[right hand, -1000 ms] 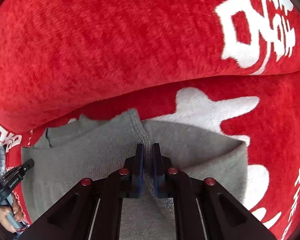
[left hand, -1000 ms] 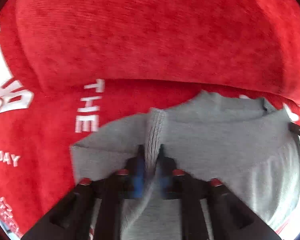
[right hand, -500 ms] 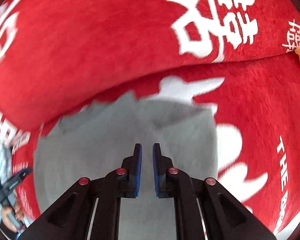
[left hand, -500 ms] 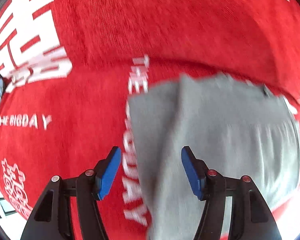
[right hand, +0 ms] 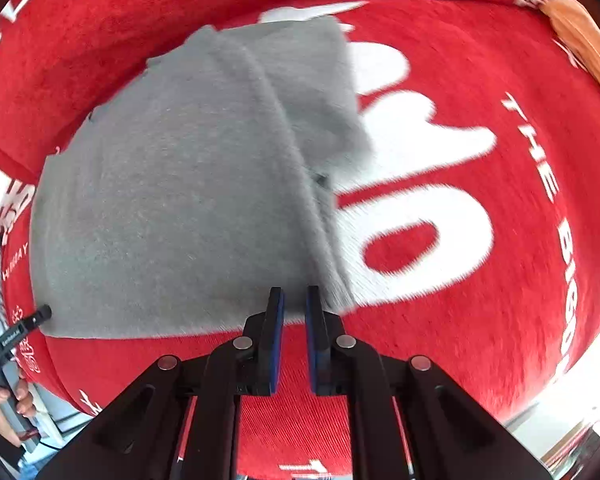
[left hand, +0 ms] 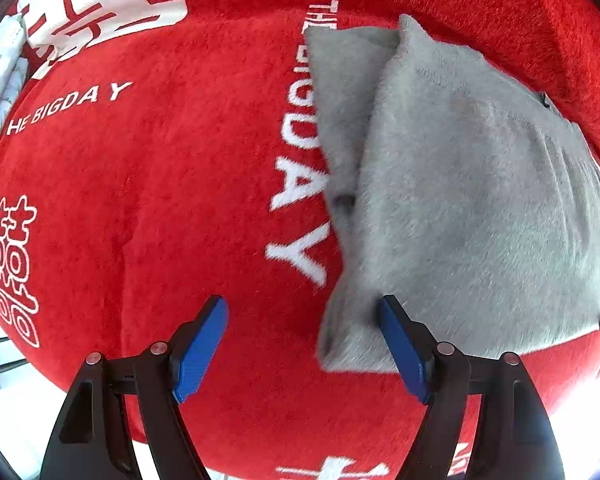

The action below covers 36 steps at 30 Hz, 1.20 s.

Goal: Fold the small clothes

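From the left wrist: the left tool [left hand: 302, 346] is opening wide with nothing in it. The folded gray garment [left hand: 468, 200] lies on the red blanket [left hand: 140, 200], beside the right pad; it could snag and unfold.

From the right wrist: the right tool [right hand: 294, 312] is pinched narrow and empty, just at the garment's near edge.

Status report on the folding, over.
Left gripper opening, nothing between the jaws. Right gripper shut, empty. Grey garment lies folded on the red blanket, free of both grippers. Nothing in the way.
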Each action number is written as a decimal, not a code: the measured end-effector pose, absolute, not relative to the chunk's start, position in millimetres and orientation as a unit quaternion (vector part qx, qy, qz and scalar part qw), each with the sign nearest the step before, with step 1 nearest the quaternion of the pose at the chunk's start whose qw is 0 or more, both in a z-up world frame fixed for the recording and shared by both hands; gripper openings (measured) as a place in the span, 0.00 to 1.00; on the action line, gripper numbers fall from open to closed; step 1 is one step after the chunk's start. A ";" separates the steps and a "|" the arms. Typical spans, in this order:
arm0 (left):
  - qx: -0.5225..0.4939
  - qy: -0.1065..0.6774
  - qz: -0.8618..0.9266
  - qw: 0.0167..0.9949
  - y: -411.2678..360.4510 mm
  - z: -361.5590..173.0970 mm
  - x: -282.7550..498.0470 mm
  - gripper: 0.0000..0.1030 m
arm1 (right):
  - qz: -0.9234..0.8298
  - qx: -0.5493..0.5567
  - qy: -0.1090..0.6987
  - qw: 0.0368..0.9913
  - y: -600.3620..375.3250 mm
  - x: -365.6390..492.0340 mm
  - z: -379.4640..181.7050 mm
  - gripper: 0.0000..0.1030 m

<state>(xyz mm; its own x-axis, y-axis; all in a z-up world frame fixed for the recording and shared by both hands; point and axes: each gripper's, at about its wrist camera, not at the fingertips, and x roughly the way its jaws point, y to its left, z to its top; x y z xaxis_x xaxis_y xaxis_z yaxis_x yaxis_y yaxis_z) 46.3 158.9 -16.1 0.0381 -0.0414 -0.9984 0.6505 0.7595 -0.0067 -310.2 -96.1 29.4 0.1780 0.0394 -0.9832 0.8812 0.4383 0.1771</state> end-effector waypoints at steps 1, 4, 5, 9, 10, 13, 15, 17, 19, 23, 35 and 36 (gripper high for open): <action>0.239 0.645 -0.254 0.680 160.4 -14.7 46.0 0.76 | -0.330 0.423 0.551 0.639 -94.5 -313.7 31.9 0.10; 0.247 0.642 -0.253 0.680 163.7 -8.6 43.8 0.76 | -0.341 0.431 0.547 0.631 -91.9 -317.4 40.4 0.13; 0.247 0.642 -0.253 0.680 164.0 -6.9 43.8 0.76 | -0.344 0.434 0.543 0.632 -89.3 -318.1 45.2 0.13; 0.244 0.642 -0.253 0.681 171.2 4.2 44.5 0.76 | -0.339 0.439 0.534 0.638 -71.8 -308.3 62.1 0.13; 0.244 0.642 -0.252 0.682 172.5 6.2 44.3 0.76 | -0.333 0.441 0.534 0.640 -65.7 -303.0 64.8 0.13; 0.238 0.645 -0.249 0.682 177.1 11.0 50.8 0.76 | -0.313 0.448 0.533 0.646 -51.5 -287.2 67.9 0.14; 0.234 0.648 -0.250 0.680 177.8 11.5 60.0 0.76 | -0.292 0.458 0.531 0.650 -41.4 -275.2 66.8 0.15; 0.232 0.647 -0.253 0.681 178.4 13.9 61.9 0.76 | -0.274 0.469 0.529 0.652 -30.1 -261.7 64.5 0.20; 0.233 0.647 -0.258 0.679 178.4 16.2 60.8 0.76 | -0.259 0.475 0.530 0.653 -20.2 -248.9 60.5 0.26; 0.235 0.648 -0.267 0.674 175.4 12.3 62.5 0.76 | -0.236 0.476 0.540 0.653 -3.5 -226.4 55.1 0.38; 0.201 0.657 -0.275 0.673 170.8 10.1 67.8 1.00 | -0.211 0.483 0.548 0.650 11.8 -189.3 45.4 0.56; 0.199 0.660 -0.274 0.670 170.1 8.3 69.6 1.00 | -0.211 0.484 0.547 0.650 11.7 -188.5 45.2 0.59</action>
<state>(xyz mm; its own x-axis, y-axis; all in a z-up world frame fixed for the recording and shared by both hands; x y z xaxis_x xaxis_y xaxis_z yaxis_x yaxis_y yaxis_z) 69.6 170.1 8.3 -0.0223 -0.1044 -0.9943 0.6302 0.7706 -0.0950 -188.5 11.7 45.2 0.3129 0.2549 -0.9150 0.8032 0.4431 0.3981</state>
